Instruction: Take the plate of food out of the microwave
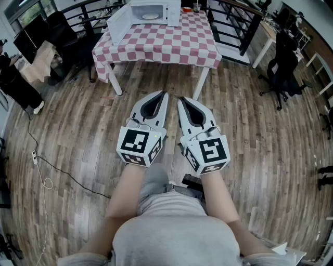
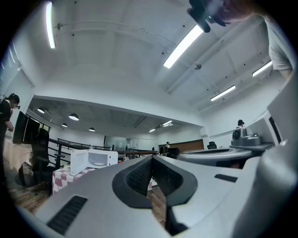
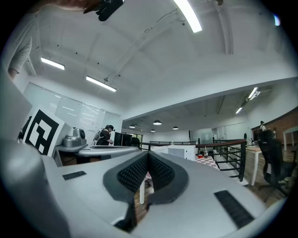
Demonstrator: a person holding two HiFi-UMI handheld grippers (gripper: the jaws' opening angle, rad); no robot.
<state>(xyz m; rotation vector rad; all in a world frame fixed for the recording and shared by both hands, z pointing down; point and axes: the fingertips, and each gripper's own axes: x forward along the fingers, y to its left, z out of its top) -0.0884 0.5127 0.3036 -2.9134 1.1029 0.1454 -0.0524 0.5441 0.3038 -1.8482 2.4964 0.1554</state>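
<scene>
From the head view I have both grippers side by side and level over the wooden plank floor, pointing at the worktop draped in a pink-and-white checked cloth [image 1: 166, 44]. The left gripper [image 1: 163, 94] and the right gripper [image 1: 181, 100] are each closed with nothing in them. The boxy white microwave [image 1: 166, 13] stands at the worktop's far edge, its door [image 1: 118, 23] swung open towards the far left corner. The pale round plate of food [image 1: 149, 16] lies inside the cavity, well apart from both grippers, straight ahead and a little left of them.

In the left gripper view the left gripper [image 2: 152, 158] has its dark ribbed pads [image 2: 138, 176] pressed together, empty. The microwave [image 2: 80, 161] shows ahead to the left on the checked worktop [image 2: 60, 179], and the plate [image 2: 99, 163] is visible in the lit cavity.

In the right gripper view the right gripper [image 3: 148, 153] is likewise closed on nothing. The microwave [image 3: 181, 151] sits just right of its tip, far off; I cannot see the plate from here.
</scene>
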